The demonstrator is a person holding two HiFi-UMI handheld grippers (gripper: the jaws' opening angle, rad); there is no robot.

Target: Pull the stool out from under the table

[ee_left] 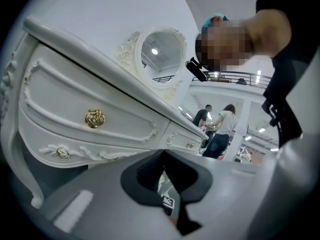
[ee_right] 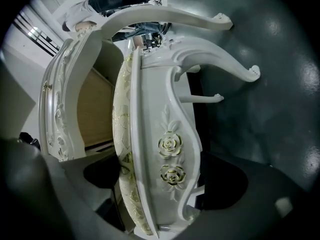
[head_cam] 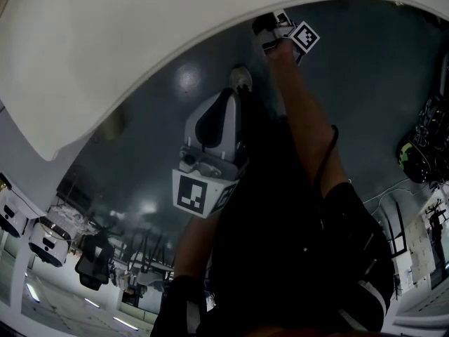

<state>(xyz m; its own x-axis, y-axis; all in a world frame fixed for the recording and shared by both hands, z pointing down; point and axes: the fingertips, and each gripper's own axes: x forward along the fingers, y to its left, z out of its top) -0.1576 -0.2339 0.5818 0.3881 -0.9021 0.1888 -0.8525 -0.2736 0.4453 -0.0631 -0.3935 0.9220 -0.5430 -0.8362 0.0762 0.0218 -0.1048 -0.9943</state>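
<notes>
Sitting tucked close against the white carved table [ee_right: 57, 109], the stool [ee_right: 165, 134] shows its cream cushion edge, a white seat rail with two gilded roses, and curved legs over the dark floor [ee_right: 270, 84]. The right gripper [ee_right: 160, 186] is clamped on that seat rail, one jaw on either side. The left gripper [ee_left: 167, 179] is held apart from the stool, jaws pressed together with nothing between them, facing the table's drawer front and its gold knob [ee_left: 94, 118]. An oval mirror [ee_left: 157, 56] stands on the tabletop.

Dark glossy floor [ee_right: 285, 74] carries white table [ee_right: 56, 109], stool [ee_right: 156, 99].
</notes>
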